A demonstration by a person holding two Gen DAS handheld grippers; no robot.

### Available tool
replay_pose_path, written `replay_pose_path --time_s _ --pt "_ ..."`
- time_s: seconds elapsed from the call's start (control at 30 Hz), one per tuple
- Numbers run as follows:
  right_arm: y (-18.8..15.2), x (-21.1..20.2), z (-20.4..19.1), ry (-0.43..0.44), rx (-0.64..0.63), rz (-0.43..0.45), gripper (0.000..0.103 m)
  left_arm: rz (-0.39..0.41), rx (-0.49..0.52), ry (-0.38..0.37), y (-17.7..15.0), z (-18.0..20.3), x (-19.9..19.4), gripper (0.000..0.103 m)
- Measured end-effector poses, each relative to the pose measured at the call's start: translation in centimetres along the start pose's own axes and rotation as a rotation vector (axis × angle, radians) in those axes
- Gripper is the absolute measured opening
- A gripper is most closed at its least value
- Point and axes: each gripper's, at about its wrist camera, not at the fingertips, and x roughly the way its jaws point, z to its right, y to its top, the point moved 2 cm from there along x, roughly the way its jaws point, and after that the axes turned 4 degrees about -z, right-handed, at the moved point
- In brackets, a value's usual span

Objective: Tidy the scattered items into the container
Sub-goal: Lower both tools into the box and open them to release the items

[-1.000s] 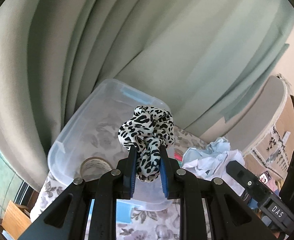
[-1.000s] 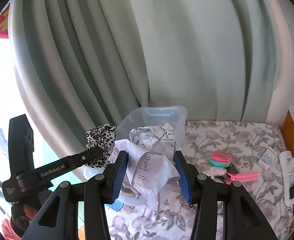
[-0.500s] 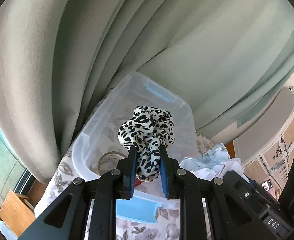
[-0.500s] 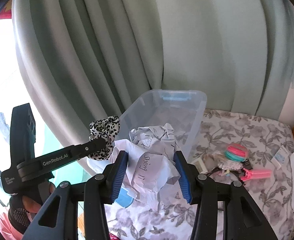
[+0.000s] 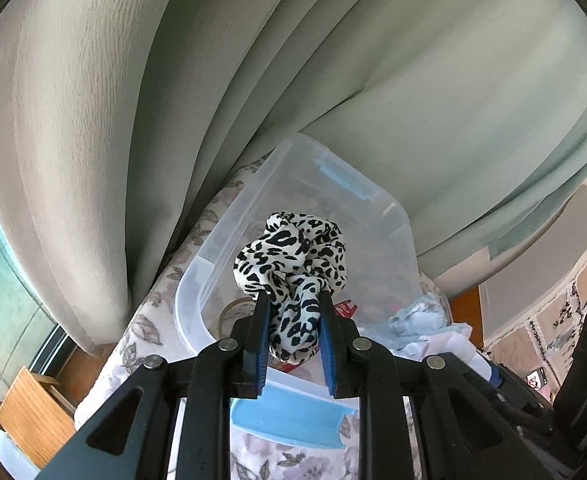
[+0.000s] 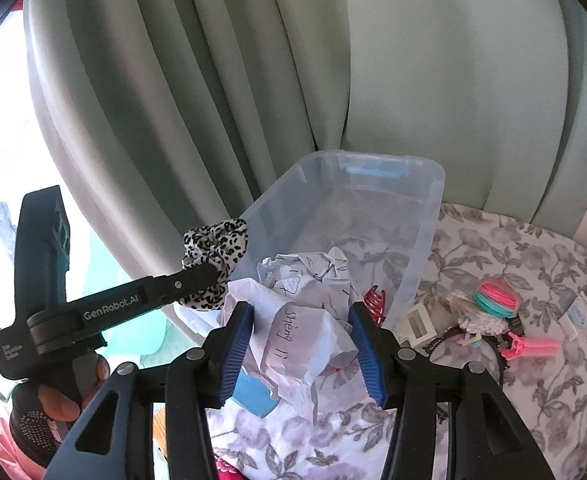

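My left gripper (image 5: 293, 298) is shut on a leopard-print scrunchie (image 5: 293, 248) and holds it over the near left part of the clear plastic container (image 5: 229, 232). In the right wrist view the same left gripper (image 6: 209, 276) reaches in from the left with the scrunchie (image 6: 217, 240) at the container's left wall. A crumpled sheet of white paper (image 6: 309, 272) with handwriting sits between the jaws of my right gripper (image 6: 301, 312). Those jaws are opening, and the pads still touch the paper, above the near end of the container (image 6: 421, 240).
A tape roll (image 5: 233, 308) lies inside the container. A red claw clip (image 6: 375, 304) sits at its near right corner. On the floral tablecloth (image 6: 513, 248) to the right lie pink and teal hair ties (image 6: 497, 296), a pink clip (image 6: 533, 346) and a small white device (image 6: 415, 322). Green curtains (image 6: 413, 60) hang behind.
Both grippers have moved forward and down toward the container, which now looks larger and closer. The right jaws stand wider around the paper. The left still grips the scrunchie.
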Motion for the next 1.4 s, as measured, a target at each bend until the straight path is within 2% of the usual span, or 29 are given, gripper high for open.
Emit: replay_pose_path --time_s 0.27,0.33,0.47,0.7,0.93,1.0,1.03,1.23,1.33,1.4 --pt "-0.3 1.1 -0.3 -0.016 -0.008 -0.042 0.06 -0.006 -0.016 0.022 -0.1 -0.7 0.3 0.025" --pt "-0.4 1.2 -0.2 -0.015 -0.003 -0.05 0.061 -0.009 -0.017 0.028 -0.2 -0.6 0.4 0.033" --pt "-0.5 1.4 0.1 -0.013 0.006 -0.059 0.063 -0.01 -0.02 0.029 -0.2 -0.6 0.5 0.04" --pt "-0.5 1.7 0.3 -0.012 0.012 -0.062 0.068 -0.009 -0.024 0.028 -0.2 -0.6 0.4 0.059" --pt "-0.6 1.4 0.6 -0.001 0.017 -0.058 0.072 -0.009 -0.027 0.018 -0.2 -0.4 0.3 0.067" --pt "-0.7 1.3 0.6 -0.006 0.014 -0.056 0.078 -0.009 -0.027 0.016 -0.2 -0.3 0.2 0.069" --pt "-0.7 1.2 0.6 -0.008 0.014 -0.052 0.084 -0.01 -0.026 0.017 -0.2 -0.3 0.1 0.069" --pt "-0.8 0.9 0.8 -0.016 0.025 -0.04 0.085 -0.01 -0.027 0.02 -0.2 0.0 -0.1 0.07" --pt "-0.8 0.7 0.9 -0.015 0.032 -0.034 0.097 -0.01 -0.024 0.024 -0.2 0.1 -0.1 0.07" --pt "-0.9 0.5 0.9 -0.015 0.032 -0.027 0.101 -0.009 -0.022 0.025 -0.2 0.1 -0.2 0.072"
